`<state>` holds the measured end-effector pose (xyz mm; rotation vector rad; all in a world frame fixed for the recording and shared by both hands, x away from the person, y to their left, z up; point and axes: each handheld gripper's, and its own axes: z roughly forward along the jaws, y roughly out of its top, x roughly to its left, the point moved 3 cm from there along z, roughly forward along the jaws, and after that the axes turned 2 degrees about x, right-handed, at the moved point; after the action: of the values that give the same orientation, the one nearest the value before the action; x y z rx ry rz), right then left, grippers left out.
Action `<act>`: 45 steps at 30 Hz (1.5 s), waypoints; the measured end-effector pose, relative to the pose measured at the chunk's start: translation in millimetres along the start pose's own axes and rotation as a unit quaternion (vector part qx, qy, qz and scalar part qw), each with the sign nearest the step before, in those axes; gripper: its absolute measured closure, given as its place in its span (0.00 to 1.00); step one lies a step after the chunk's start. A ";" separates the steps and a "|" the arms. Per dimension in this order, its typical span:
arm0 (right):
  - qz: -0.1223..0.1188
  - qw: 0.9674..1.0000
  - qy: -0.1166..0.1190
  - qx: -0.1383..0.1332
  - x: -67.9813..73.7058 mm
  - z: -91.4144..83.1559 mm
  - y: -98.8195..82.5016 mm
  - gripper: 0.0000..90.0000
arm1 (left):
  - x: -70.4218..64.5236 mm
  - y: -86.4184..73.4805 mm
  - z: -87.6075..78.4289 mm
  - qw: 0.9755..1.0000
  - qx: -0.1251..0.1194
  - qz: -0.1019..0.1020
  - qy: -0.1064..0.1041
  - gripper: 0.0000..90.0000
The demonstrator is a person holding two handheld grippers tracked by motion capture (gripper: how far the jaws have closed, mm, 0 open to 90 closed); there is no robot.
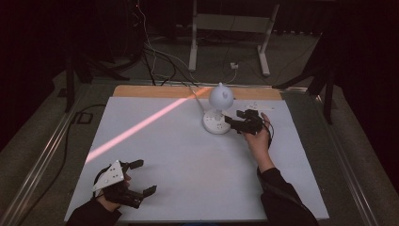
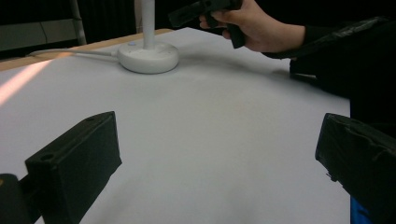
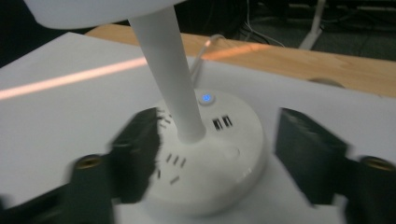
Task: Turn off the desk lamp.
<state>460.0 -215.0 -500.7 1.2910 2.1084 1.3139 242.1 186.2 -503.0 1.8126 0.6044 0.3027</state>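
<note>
Resting at the near left corner of the counter (image 1: pixel 188 155), the left gripper (image 1: pixel 141 178) sits idle with its jaws wide apart and nothing between them. Farther in and to the right, the right gripper (image 1: pixel 237 120) reaches the one desk lamp (image 1: pixel 219 109), which stands toward the far edge, right of centre. Its jaws are spread to either side of the lamp base (image 3: pixel 210 154), near the white stem (image 3: pixel 170 79), not closed on anything. Judging from this, the approach is done, and the press or grasp on the base is yet to come. A single blue indicator (image 3: pixel 206 98) glows on the base, beside two USB ports (image 3: pixel 222 122). One white cord (image 2: pixel 70 53) trails from the base toward the far side. Counted: one lamp, two grippers, one stripe of light (image 1: pixel 141 126) across the counter.
</note>
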 end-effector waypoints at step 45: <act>-0.029 0.997 0.055 0.035 11.4 -144.1 -116.2 0.00 | -0.8 0.0 -1.0 1.000 0.001 0.002 0.001 0.01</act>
<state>296.9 -300.7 -522.3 1.2015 2.2672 1.3253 240.9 186.6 -502.7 1.8156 0.6040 0.3072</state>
